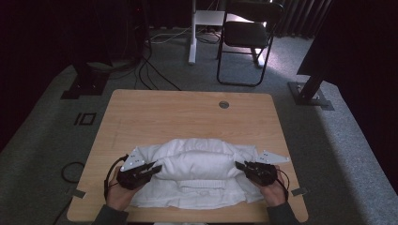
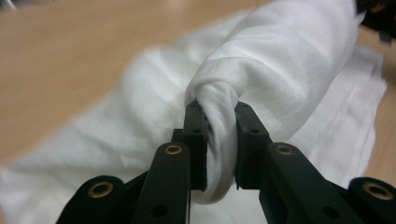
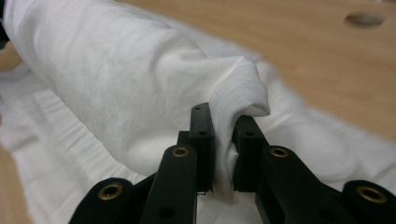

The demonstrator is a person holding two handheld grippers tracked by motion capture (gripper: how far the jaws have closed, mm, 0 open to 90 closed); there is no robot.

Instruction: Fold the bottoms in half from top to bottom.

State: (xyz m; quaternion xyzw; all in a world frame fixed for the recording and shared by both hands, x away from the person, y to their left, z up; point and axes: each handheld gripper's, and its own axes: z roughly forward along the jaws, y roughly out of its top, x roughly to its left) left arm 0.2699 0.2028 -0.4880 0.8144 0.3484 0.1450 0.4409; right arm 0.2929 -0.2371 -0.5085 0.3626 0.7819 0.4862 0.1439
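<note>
Each claw (image 2: 219,140) (image 3: 224,149) pinches one end of the white cloth (image 1: 197,164).

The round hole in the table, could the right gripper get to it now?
Probably not right away: the right gripper is shut on the white cloth. The bare table toward the hole looks free, once it lets go.

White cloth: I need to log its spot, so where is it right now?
In the high view the white cloth lies on the near half of the wooden table, stretched between the left claw and right claw.
</note>
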